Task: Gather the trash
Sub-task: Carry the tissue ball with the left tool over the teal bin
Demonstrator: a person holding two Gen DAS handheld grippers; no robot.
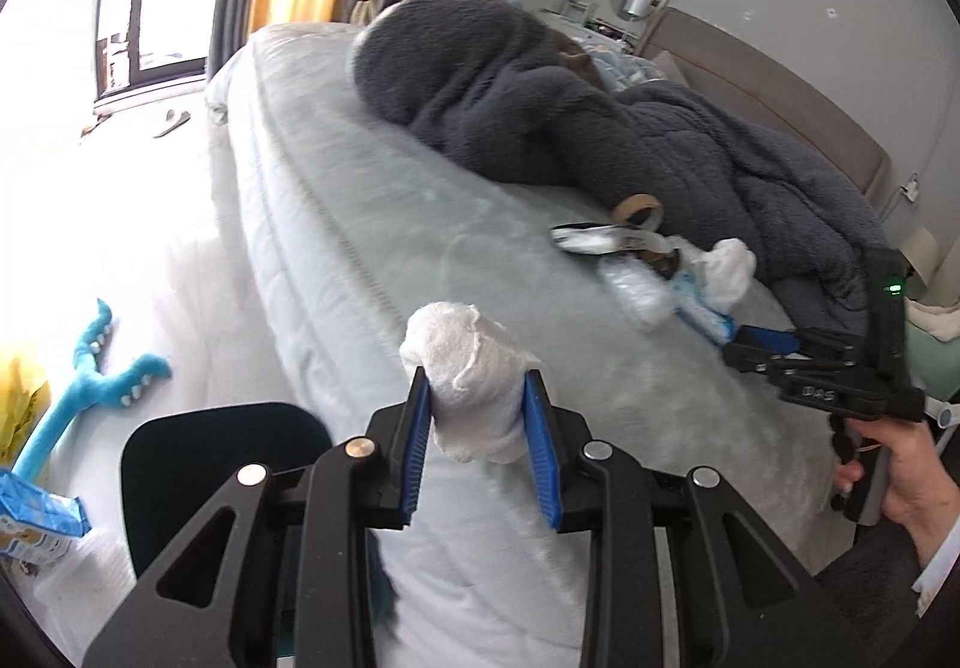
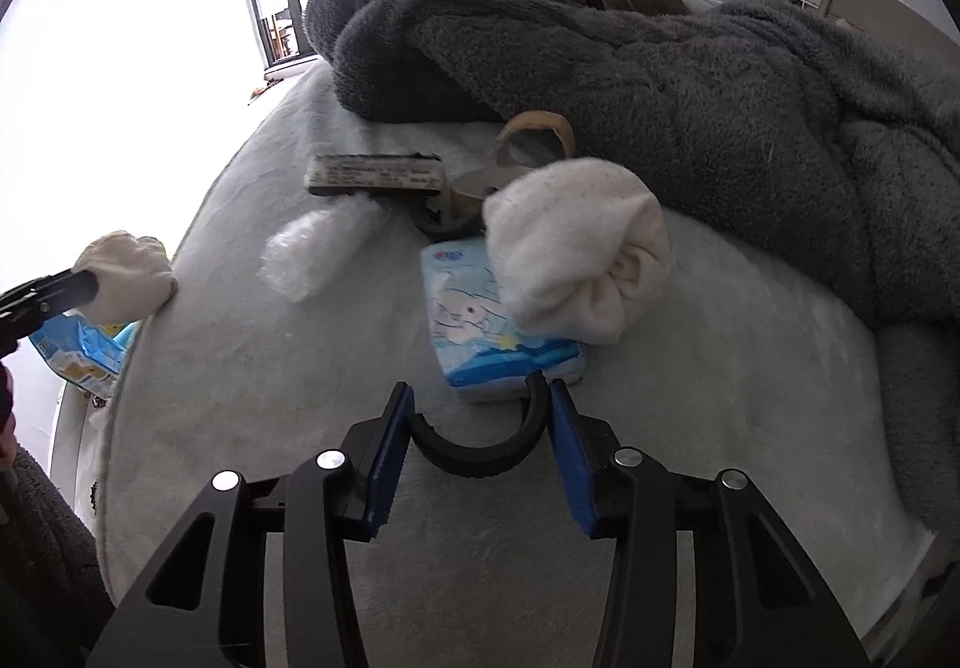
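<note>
My left gripper (image 1: 483, 404) is shut on a crumpled white tissue wad (image 1: 471, 368) and holds it over the bed's near edge; it also shows at the left of the right wrist view (image 2: 123, 272). My right gripper (image 2: 483, 398) is open just in front of a blue tissue pack (image 2: 480, 320); it shows in the left wrist view (image 1: 756, 341). A second white wad (image 2: 576, 254) lies on the pack. Beside them lie a clear crumpled wrapper (image 2: 318, 248), a dark wrapper with a label (image 2: 375, 173) and tape rolls (image 2: 537, 131).
A dark grey fleece blanket (image 2: 690, 68) is heaped across the bed (image 2: 270, 398) behind the trash. Beside the bed are a dark bin (image 1: 198, 464), a blue plush toy (image 1: 90, 386) and a blue carton (image 1: 36, 518). A window is at the left.
</note>
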